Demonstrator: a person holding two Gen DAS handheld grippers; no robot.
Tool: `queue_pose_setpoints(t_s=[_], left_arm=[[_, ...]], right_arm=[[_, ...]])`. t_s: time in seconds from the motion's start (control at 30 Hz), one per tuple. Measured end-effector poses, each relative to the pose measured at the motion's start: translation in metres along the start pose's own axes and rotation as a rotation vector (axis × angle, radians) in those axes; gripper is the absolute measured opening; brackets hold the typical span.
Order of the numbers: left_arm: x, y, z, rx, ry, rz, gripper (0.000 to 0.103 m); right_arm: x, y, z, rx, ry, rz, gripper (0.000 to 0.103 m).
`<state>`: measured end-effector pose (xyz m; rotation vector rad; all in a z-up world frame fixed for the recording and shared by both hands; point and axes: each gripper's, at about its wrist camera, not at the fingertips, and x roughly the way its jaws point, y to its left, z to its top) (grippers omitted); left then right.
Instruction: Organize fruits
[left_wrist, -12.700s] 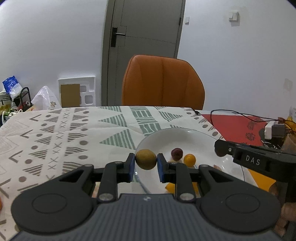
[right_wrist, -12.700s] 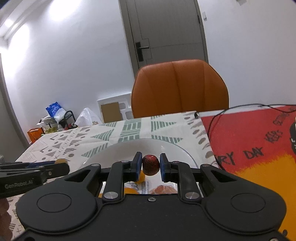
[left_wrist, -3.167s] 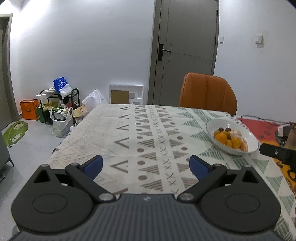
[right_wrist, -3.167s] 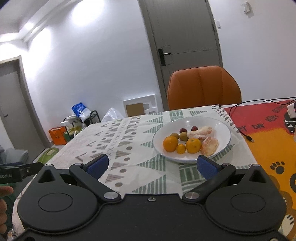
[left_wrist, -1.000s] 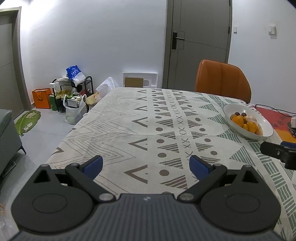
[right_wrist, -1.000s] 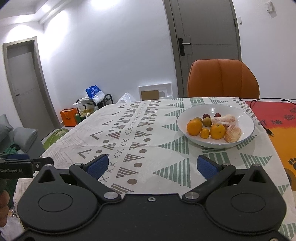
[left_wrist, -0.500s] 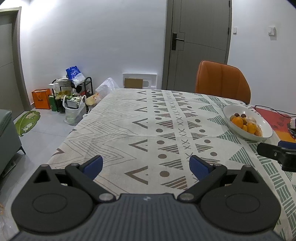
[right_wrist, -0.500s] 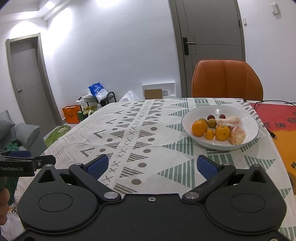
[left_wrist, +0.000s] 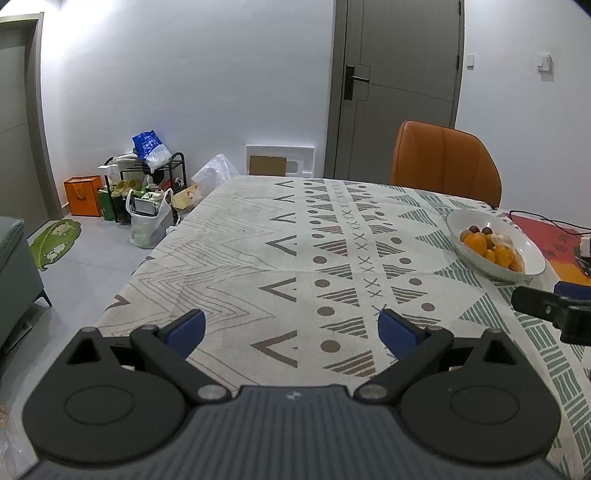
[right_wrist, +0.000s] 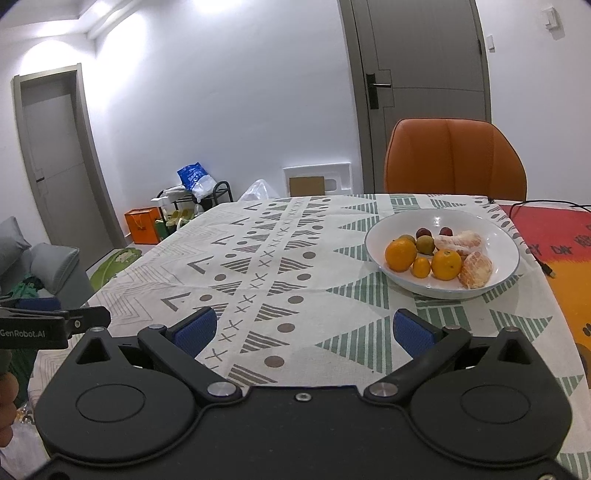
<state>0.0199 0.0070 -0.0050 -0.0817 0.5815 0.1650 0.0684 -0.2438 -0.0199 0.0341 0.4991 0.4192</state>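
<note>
Right wrist view: a patterned tablecloth (right_wrist: 258, 258) covers the table, an orange chair (right_wrist: 454, 158) at its far edge. The fruit (right_wrist: 436, 254) sits in a white bowl (right_wrist: 380, 229) near the right side. Both the left gripper (left_wrist: 291, 328) and right gripper (right_wrist: 303, 332) hover spread wide, holding nothing, over bare cloth.

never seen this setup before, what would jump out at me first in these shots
The white bowl of fruit on the patterned tablecloth, toward the table's right side, draws the eye first. Behind it stands an orange chair. Both tools, left and right, hang wide open and empty at the near edge.
</note>
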Motion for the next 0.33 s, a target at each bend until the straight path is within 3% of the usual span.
queue_pose_setpoints(t_s=[0.33], left_arm=[[-0.0022,-0.0016,-0.0027,0.021,-0.021,0.007,0.099]], right_arm=[[0.0040,0.0002,-0.0032,-0.007,0.015,0.000,0.103]])
